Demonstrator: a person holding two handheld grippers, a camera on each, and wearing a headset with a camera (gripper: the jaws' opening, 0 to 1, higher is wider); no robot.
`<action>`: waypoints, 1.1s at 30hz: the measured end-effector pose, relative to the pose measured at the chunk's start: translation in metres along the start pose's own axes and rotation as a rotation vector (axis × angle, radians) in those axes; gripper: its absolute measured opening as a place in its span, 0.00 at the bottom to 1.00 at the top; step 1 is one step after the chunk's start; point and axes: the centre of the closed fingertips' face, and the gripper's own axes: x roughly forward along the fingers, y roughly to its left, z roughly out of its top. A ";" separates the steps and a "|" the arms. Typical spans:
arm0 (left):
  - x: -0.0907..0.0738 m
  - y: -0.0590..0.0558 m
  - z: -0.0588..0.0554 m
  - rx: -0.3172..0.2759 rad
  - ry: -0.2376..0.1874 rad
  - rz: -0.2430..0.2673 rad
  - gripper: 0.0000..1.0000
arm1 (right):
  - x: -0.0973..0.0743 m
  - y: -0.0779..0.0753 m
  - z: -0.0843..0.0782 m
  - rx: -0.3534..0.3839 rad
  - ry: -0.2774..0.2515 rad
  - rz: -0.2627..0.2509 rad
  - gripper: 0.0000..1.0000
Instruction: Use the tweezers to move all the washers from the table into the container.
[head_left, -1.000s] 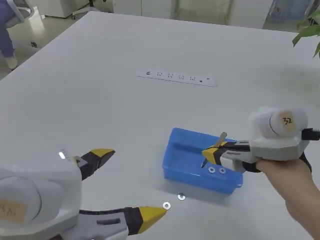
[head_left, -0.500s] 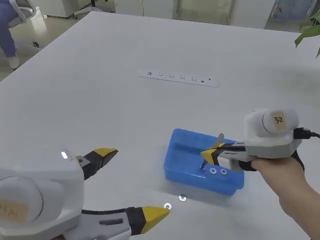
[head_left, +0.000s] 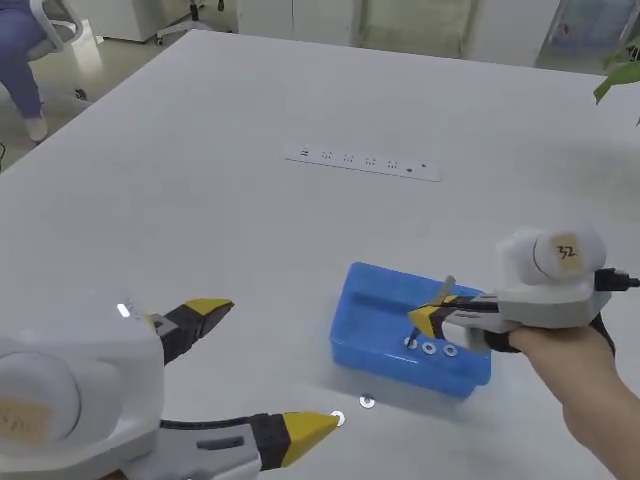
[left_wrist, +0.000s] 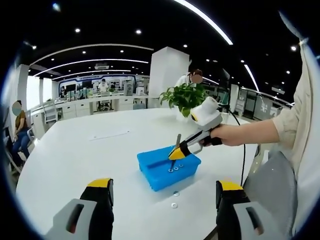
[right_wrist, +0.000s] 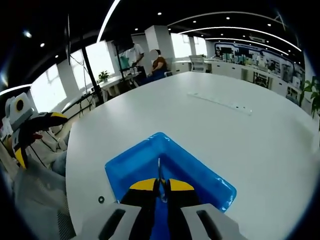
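A blue container (head_left: 365, 300) sits on the white table (head_left: 250, 200), with three washers (head_left: 429, 348) lying inside near its front wall. My right gripper (head_left: 425, 318) is shut on the tweezers (head_left: 447, 288), whose tips point down into the container beside the leftmost washer. In the right gripper view the tweezers (right_wrist: 159, 167) stick out from the shut jaws over the container (right_wrist: 135, 160). Two more washers (head_left: 367, 402) lie on the table in front of the container. My left gripper (head_left: 258, 372) is open and holds nothing, low at the near left.
A white power strip (head_left: 363, 162) lies on the table beyond the container. Plant leaves (head_left: 620, 75) show at the far right edge. A chair (head_left: 40, 20) and a seated person are off the table's far left corner.
The right gripper dipped slightly lower into the container. A third washer now lies inside under the tweezer tips, where two lay before. The left gripper stayed put.
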 end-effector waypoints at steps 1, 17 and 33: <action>-0.001 0.000 0.002 -0.009 -0.008 0.001 0.86 | -0.002 0.000 0.005 0.018 -0.031 -0.002 0.04; 0.001 0.001 -0.003 0.005 0.013 -0.001 0.86 | -0.042 0.044 0.028 -0.035 -0.182 0.048 0.03; 0.002 -0.001 -0.006 0.015 0.021 -0.012 0.85 | -0.010 0.080 -0.019 -0.081 -0.032 0.181 0.03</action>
